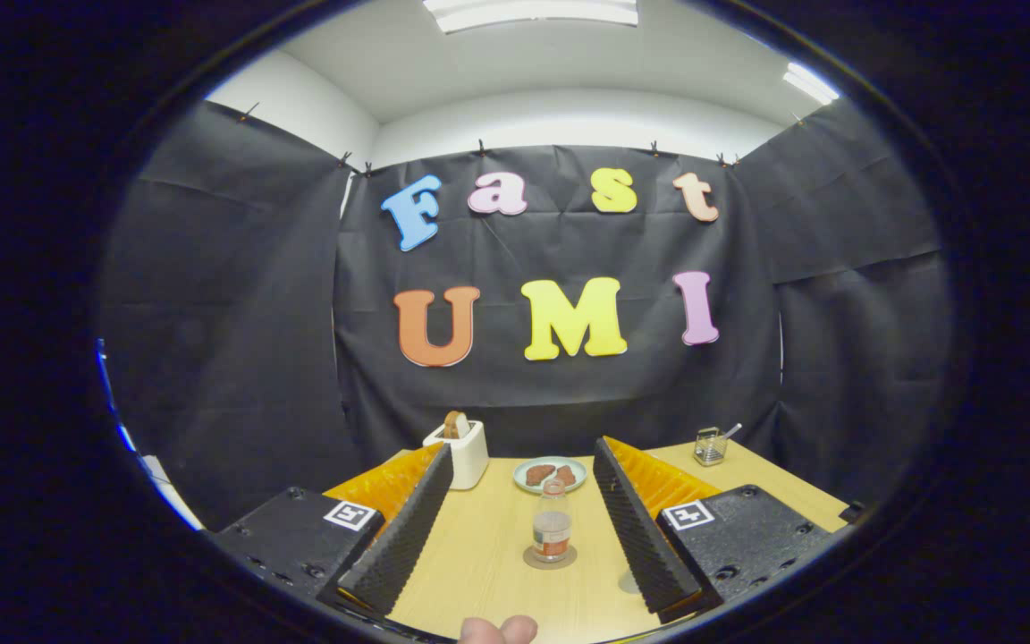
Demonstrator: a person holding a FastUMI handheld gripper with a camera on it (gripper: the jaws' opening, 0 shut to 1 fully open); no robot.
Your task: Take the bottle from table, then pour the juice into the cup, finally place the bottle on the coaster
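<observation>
With the small clear plastic bottle [552,529] upright on its round coaster [550,558], I hold my gripper [521,528] wide open, empty. Withdraw straight back; avoid nudging it.

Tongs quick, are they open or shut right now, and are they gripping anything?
Tongs: open, holding nothing. The bottle stands upright on the coaster between the two fingers, touched by neither.
</observation>
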